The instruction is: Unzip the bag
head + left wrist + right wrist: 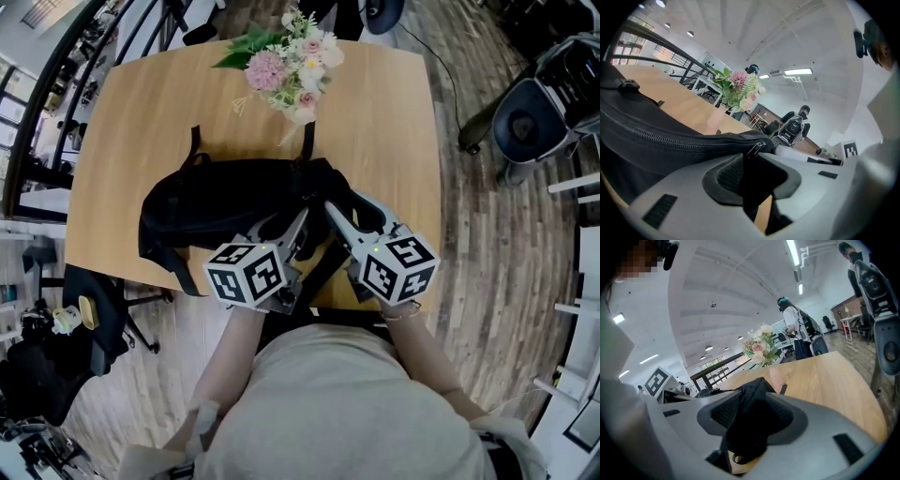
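Wooden table (394, 141), black bag (216, 206) lengthwise left-to-right, left gripper (757, 162) jaws pinching zip pull (756, 148), right gripper (752, 404) jaws clamping the bag.

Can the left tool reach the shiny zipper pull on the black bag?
Probably yes, but not yet. The zipper pull lies right beyond the left tool with nothing between, but that tool looks clamped on a fold of the black bag, so it would need to let go first.

In the head view the left tongs (298, 225) and right tongs (334, 212) cover the near side of the backpack (216, 206), and its zipper is too small to follow there. In the left gripper view the backpack runs off the left edge, and the bouquet's vase (715, 123) is a pale blur.
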